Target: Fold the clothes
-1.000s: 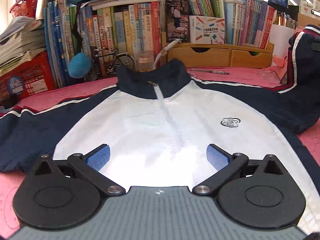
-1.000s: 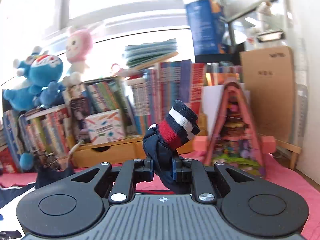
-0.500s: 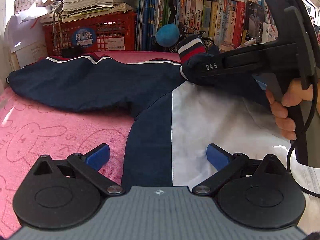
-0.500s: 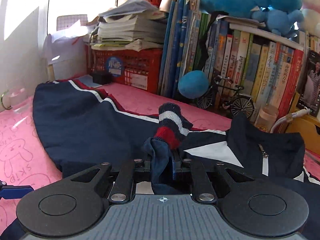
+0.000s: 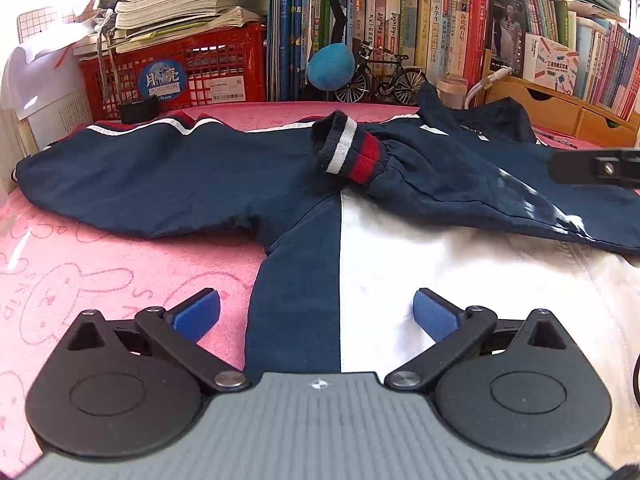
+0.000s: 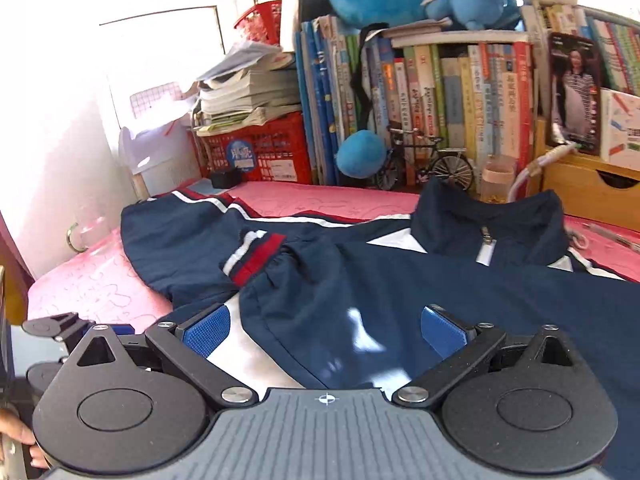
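Both the left gripper (image 5: 316, 314) and right gripper (image 6: 326, 330) hover with jaws spread wide, empty, over the navy-and-white zip-up track jacket (image 5: 400, 260) spread on the pink bunny-print tabletop (image 5: 100, 272). One striped-cuff sleeve (image 5: 348, 156) lies folded across the jacket's chest; the other sleeve (image 5: 140, 184), left of it, and the body remain unfolded.

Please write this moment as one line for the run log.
step: sleeve folded across jacket | cuff lies free | left gripper open, empty | right gripper open, empty

The right claw (image 6: 326, 330) has let go of the sleeve cuff (image 5: 347, 153) (jaws now spread), leaving it across the jacket (image 5: 400, 264).
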Demonstrator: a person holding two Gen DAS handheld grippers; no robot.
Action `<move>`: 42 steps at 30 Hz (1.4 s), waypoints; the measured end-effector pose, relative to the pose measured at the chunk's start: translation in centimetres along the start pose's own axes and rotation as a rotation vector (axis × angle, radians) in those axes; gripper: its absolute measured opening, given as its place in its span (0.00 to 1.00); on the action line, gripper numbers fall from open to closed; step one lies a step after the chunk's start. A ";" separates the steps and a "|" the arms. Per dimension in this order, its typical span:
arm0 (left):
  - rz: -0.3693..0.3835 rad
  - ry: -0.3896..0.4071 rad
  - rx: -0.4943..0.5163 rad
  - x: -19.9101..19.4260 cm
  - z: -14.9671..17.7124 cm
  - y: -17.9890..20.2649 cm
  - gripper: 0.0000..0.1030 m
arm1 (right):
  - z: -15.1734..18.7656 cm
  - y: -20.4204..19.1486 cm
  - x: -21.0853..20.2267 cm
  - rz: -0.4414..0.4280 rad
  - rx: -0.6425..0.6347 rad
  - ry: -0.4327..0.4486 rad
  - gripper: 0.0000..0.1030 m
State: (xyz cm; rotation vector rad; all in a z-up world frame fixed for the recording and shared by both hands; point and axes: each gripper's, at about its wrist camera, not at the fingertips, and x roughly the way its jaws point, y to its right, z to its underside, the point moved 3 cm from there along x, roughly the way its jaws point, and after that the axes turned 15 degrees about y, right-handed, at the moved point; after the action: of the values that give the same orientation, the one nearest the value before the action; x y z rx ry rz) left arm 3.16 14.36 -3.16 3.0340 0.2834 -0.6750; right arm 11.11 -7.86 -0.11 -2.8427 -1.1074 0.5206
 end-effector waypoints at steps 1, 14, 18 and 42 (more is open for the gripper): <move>0.000 0.017 0.005 0.1 -0.9 0.4 1.00 | 0.4 1.1 -1.4 0.032 -0.011 0.007 1.00; -0.201 0.051 0.261 9.0 -4.1 5.3 1.00 | 5.7 12.0 -9.7 0.348 0.017 -0.094 0.62; -0.178 0.067 0.257 8.5 -2.9 4.4 1.00 | 6.3 12.3 -10.7 0.403 -0.057 -0.098 0.63; -0.106 0.024 0.104 9.0 -3.1 2.5 1.00 | 6.3 17.4 -12.2 0.622 -0.073 -0.118 1.00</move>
State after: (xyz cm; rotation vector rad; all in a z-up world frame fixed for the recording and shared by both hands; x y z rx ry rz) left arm 12.94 13.59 -4.26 3.1461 0.4262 -0.6810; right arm 12.01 -29.39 -5.36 -3.2279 -0.2208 0.6877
